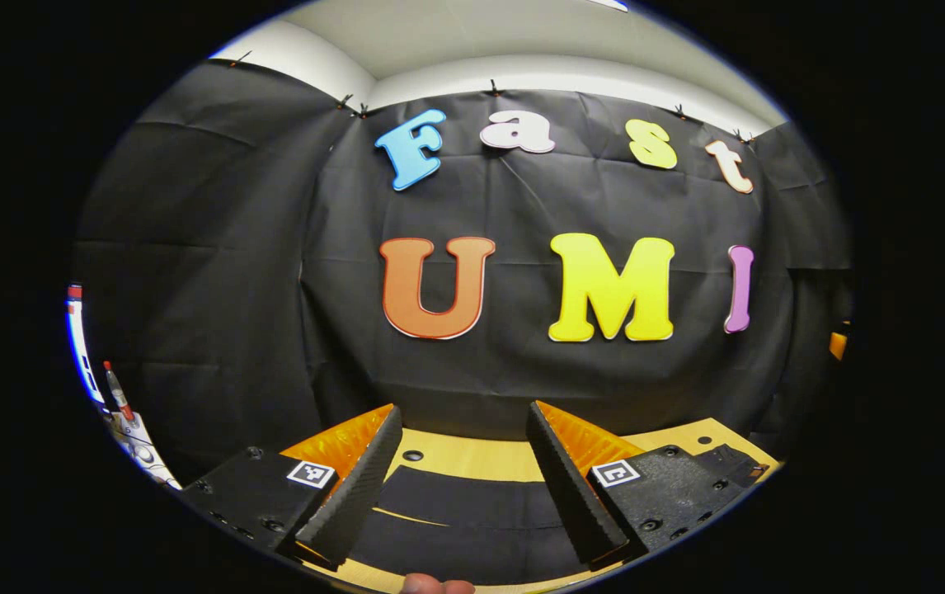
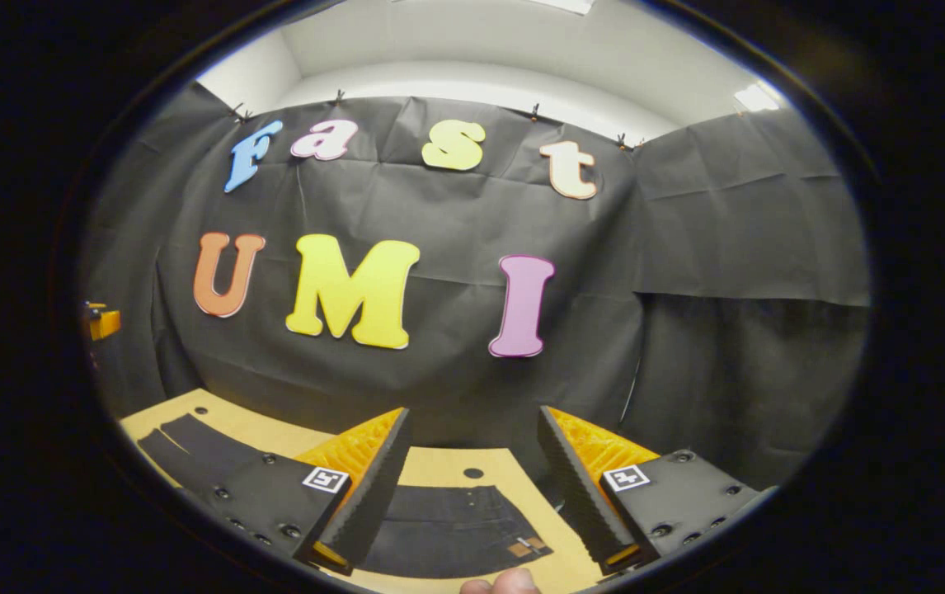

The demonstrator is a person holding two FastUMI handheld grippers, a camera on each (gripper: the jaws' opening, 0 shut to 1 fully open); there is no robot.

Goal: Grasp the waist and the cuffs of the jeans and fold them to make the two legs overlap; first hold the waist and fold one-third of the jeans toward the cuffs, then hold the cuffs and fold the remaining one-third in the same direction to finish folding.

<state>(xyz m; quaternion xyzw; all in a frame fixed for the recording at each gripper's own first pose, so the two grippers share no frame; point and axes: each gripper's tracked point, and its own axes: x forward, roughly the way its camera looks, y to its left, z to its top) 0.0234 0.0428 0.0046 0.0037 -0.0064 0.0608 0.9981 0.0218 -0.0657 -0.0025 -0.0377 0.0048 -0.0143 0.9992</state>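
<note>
L gripper (image 1: 464, 412) hanging w/ fingers spread wide, gripping nothing; R gripper (image 2: 472, 417) likewise released. Both hovering above dark jeans (image 2: 448, 524) lying flat on wooden table (image 1: 472, 458), waist end under R gripper.

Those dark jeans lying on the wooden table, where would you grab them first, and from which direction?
Probably at the waist of the jeans, the wider end with the small tag, lying flat on the table below the open right gripper. Come down from above and pinch its edge, since flat cloth offers nothing else to hold. The open left gripper would take the cuffs end, whose legs stretch away.
</note>
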